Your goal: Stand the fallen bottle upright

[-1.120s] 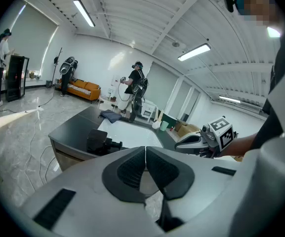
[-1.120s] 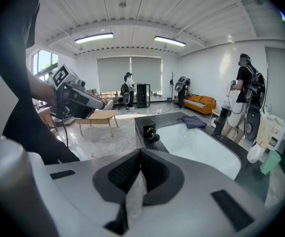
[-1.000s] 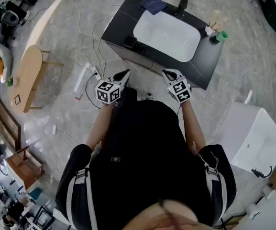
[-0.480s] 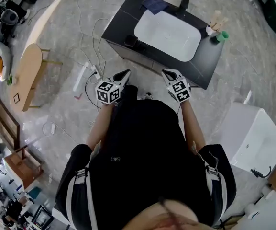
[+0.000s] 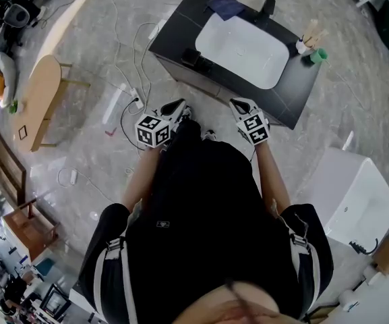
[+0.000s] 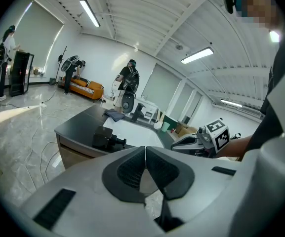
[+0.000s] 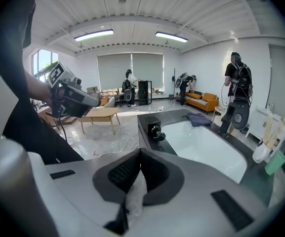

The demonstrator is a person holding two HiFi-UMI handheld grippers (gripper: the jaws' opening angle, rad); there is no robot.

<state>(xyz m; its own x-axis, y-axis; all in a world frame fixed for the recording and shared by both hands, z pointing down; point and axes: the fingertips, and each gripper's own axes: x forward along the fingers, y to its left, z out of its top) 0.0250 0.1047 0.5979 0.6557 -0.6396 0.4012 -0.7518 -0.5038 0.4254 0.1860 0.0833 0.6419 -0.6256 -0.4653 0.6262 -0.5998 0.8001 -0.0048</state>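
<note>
Just now a white cup (image 5: 303,45) at the black counter's (image 5: 174,36) right end holds pale sticks, with a small green container (image 5: 317,56), perhaps the bottle, just beside it, while the left gripper (image 5: 178,104) and right gripper (image 5: 238,102) hover side by side near the counter's front, jaws pressed together on nothing.

Held forward: left claw (image 5: 178,104) and right claw (image 5: 237,103), side by side.
Both tilt slightly downward, each with its jaws pressed together.

A white basin (image 5: 243,50) sits in a black counter (image 5: 177,29), a blue cloth (image 5: 225,5) at its far edge.
</note>
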